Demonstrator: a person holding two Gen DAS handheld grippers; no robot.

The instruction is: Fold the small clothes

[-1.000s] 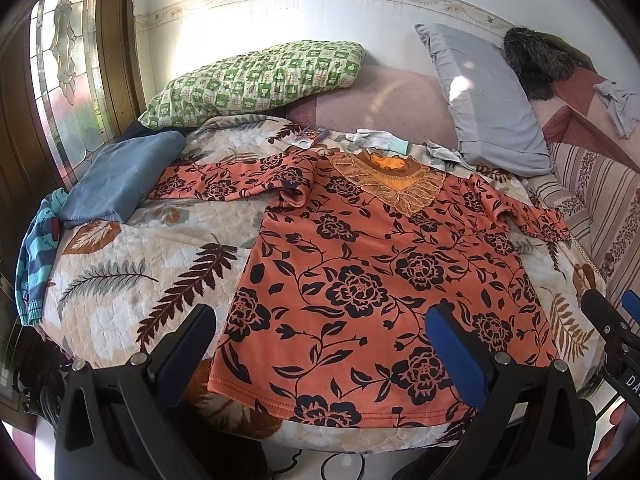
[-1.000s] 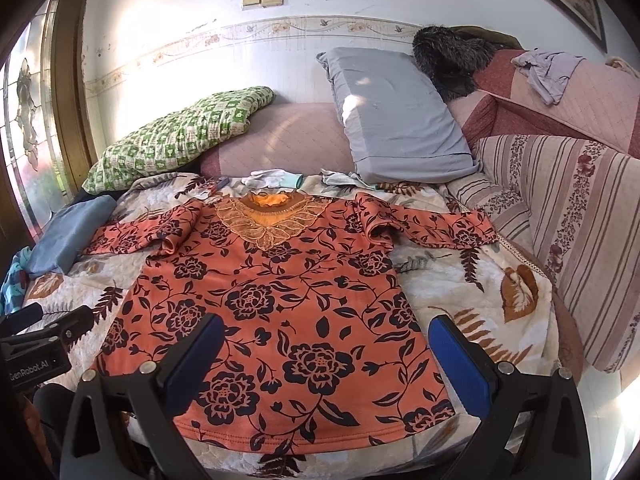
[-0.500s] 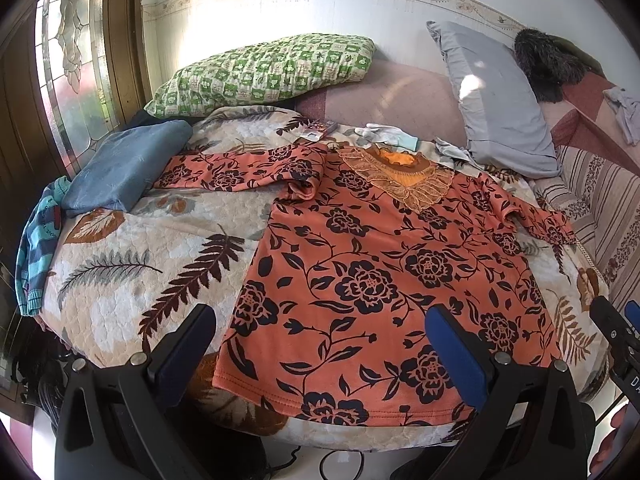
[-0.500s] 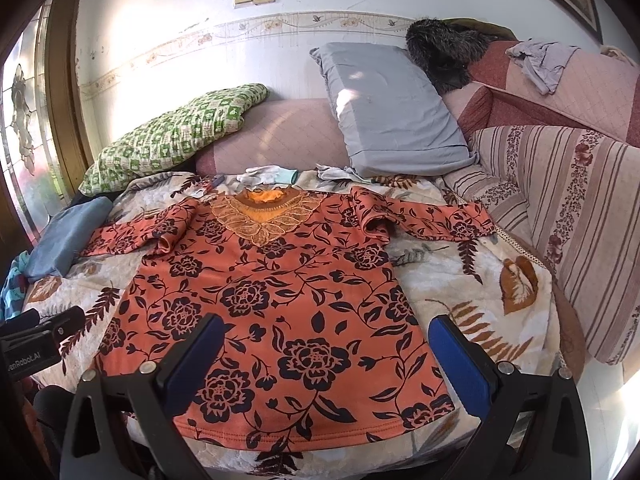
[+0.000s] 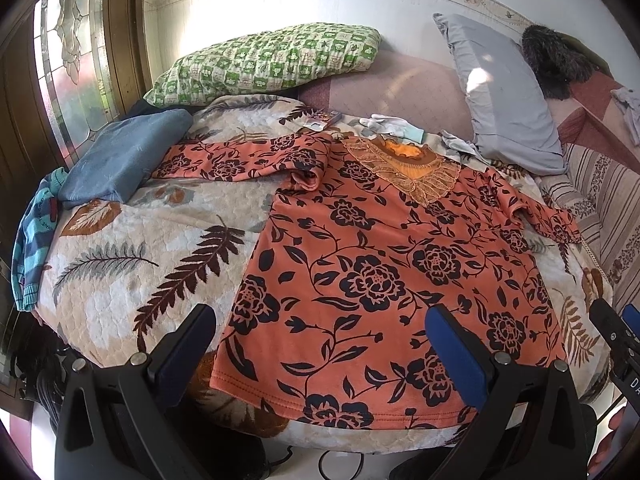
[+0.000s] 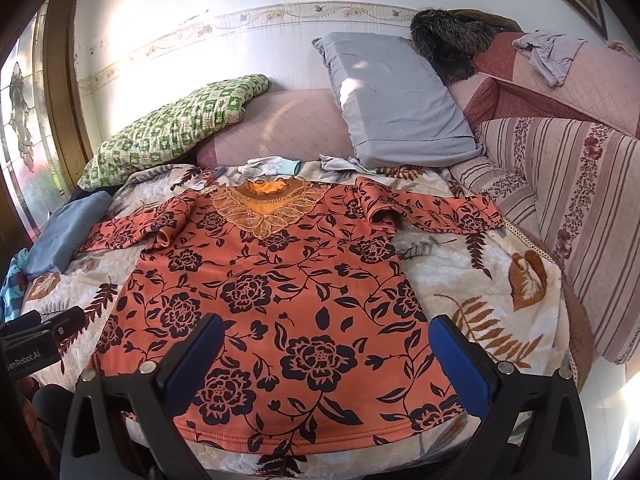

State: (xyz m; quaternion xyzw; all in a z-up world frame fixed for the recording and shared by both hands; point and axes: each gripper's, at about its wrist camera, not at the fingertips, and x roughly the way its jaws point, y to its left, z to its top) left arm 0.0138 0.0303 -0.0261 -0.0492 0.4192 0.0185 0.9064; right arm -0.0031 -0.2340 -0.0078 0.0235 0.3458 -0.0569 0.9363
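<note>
Lying flat: orange floral top (image 5: 384,276), spread face up on the leaf-print bedspread (image 5: 120,264), both sleeves out, hem at the near edge.
Left of the top: folded blue cloth (image 5: 120,156), touching the sleeve cuff.
Beyond the top: green checked pillow (image 5: 264,60), white glove (image 5: 392,126) and grey pillow (image 5: 504,92).
Left claw (image 5: 320,340): wide open, empty, above the top's hem.
Right claw (image 6: 326,344): wide open, empty, above the top's lower half.
</note>
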